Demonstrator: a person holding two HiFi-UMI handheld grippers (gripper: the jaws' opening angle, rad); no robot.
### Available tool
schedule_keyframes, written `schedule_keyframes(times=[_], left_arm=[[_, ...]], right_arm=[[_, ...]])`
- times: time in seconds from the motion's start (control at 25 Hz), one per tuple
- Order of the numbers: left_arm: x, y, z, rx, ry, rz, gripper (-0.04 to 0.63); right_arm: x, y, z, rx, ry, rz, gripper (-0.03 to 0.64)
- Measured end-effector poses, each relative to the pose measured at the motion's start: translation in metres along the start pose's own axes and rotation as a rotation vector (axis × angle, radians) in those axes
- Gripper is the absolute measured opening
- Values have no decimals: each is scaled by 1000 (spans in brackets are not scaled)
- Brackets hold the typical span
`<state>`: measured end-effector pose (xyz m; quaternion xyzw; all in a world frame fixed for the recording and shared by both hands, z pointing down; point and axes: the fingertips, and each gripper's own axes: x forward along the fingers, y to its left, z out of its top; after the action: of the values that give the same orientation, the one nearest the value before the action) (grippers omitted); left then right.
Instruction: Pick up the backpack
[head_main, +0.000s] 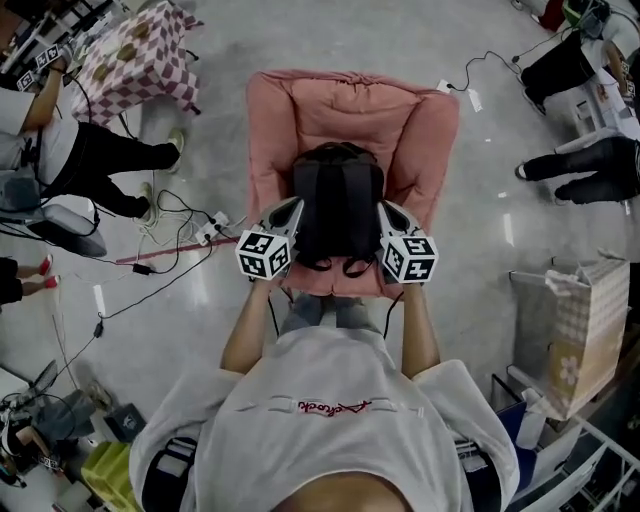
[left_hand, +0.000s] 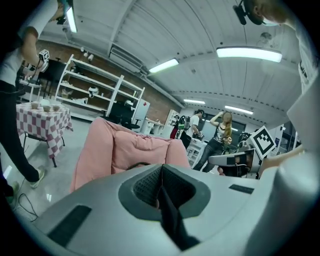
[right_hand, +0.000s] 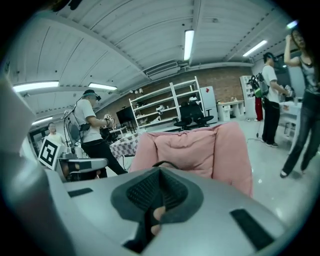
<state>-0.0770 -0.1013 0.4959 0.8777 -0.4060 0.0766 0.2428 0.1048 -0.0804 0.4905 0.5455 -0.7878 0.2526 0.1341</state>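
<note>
Black backpack (head_main: 338, 205) upright against back cushion of pink armchair (head_main: 420, 120), 2 strap loops hanging at its lower edge; resting or lifted clear of seat, cannot tell. Left gripper (head_main: 292, 210) touching backpack's left side, right gripper (head_main: 385, 210) touching its right side, marker cubes toward person. Fingers of both pressed together, each pair clamped on a dark strap (left_hand: 172, 220) that runs back from the pads. Checked worktop (head_main: 135, 55) at upper left, cables (head_main: 180, 225) on floor, paper bag (head_main: 585, 330) at right.
</note>
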Motion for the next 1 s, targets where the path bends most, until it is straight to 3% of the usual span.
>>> schedule_keyframes(times=[0.48,1.0], left_arm=[[3,21,-66,-84,98,58,11],[19,46,-109,-128,160,86,12]], right_arm=[[23,-3,-78,74,148,40,20],[46,-9,-130,100,249,69,19]])
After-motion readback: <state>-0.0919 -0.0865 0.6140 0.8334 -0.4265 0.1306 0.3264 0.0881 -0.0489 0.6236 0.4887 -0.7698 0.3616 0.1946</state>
